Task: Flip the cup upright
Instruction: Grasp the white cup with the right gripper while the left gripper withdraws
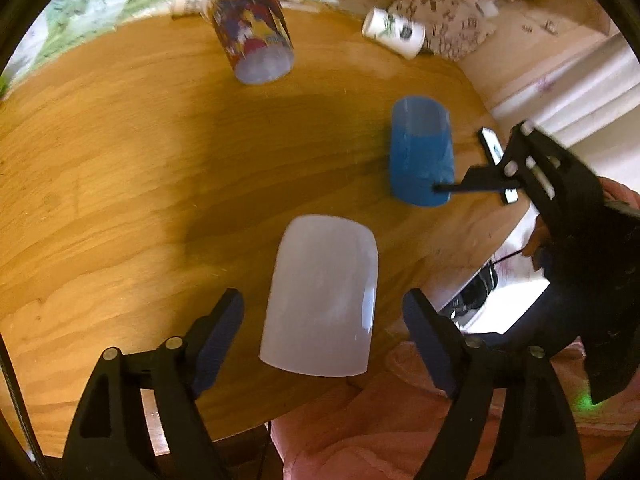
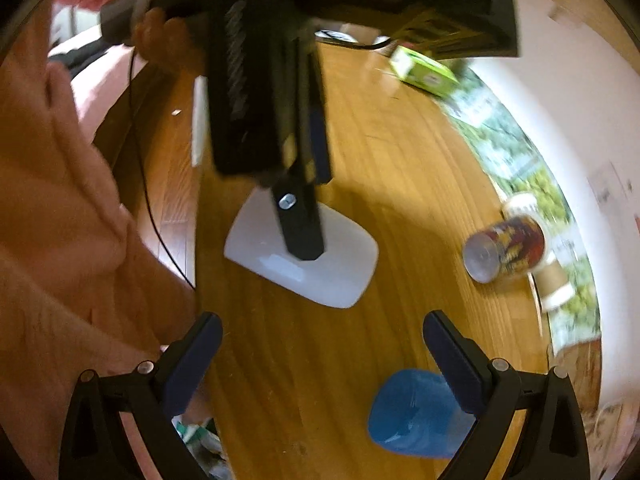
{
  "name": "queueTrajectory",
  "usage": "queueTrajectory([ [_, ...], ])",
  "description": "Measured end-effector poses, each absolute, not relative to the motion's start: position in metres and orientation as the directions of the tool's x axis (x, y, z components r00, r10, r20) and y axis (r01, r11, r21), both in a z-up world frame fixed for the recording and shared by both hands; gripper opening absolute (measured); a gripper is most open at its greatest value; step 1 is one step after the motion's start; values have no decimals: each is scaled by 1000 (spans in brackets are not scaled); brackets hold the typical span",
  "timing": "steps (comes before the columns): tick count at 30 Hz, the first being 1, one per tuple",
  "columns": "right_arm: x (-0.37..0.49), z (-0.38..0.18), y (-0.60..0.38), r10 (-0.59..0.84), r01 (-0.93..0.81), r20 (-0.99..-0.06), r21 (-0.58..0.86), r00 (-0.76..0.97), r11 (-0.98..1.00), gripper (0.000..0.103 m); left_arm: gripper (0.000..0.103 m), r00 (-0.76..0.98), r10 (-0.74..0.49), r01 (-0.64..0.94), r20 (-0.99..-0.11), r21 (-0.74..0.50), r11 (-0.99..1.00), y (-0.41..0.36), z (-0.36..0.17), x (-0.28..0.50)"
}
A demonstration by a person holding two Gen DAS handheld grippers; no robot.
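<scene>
Lying nearest the left wrist camera, a white cup point(image 1: 320, 296) is resting on its side on the round wooden table point(image 1: 120, 160), close to the near edge, its mouth turned toward the lens. Nothing is showing inside it. The left gripper point(image 1: 323, 336) is standing wide open, its two dark fingers point(image 1: 218, 332) flanking the cup on either side; whether they are touching its wall cannot be told from this view, and they are not clamping it.

Three cups are lying tipped over on the table in all. Farther back, near the far edge, a cup with a colourful printed wrap point(image 1: 252, 40) is lying with its pale inside facing the camera. To the right, a blue cup point(image 1: 422, 152) is also lying on its side.

In the right wrist view the right gripper point(image 2: 323, 356) is likewise spread wide and holding nothing; the blue cup point(image 2: 412, 416) is sitting just beside and partly behind its right finger point(image 2: 456, 364), though contact cannot be judged. The white cup point(image 2: 340, 276) is showing beyond, partly hidden by the left gripper's body.

Behind the printed cup, two paper cups are lying on a patterned cloth, and a white tube-shaped container point(image 1: 394, 33) is lying near the table's far right edge. A phone point(image 1: 494, 146) is lying at the right rim.
</scene>
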State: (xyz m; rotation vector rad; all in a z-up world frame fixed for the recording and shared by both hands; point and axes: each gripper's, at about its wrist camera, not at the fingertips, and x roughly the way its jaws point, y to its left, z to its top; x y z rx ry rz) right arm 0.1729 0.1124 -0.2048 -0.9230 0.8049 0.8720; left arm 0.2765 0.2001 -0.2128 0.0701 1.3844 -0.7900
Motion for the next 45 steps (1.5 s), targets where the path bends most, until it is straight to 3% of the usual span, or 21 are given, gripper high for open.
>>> queueTrajectory([
  [9, 167, -211, 133, 300, -923, -873, -363, 385, 128, 101, 84, 166, -441, 404, -882, -347, 846, 240, -201, 266],
  [27, 160, -237, 156, 245, -831, -887, -454, 391, -321, 100, 84, 345, -382, 115, -857, -366, 924, 295, -214, 221],
  [41, 147, -262, 171, 190, -747, -893, -447, 409, -492, 86, 84, 370, -362, 26, -856, -380, 925, 309, -220, 199],
  [45, 149, -263, 174, 193, -748, -889, -455, 416, -484, 77, 84, 371, -370, 17, -852, -392, 920, 310, -220, 195],
])
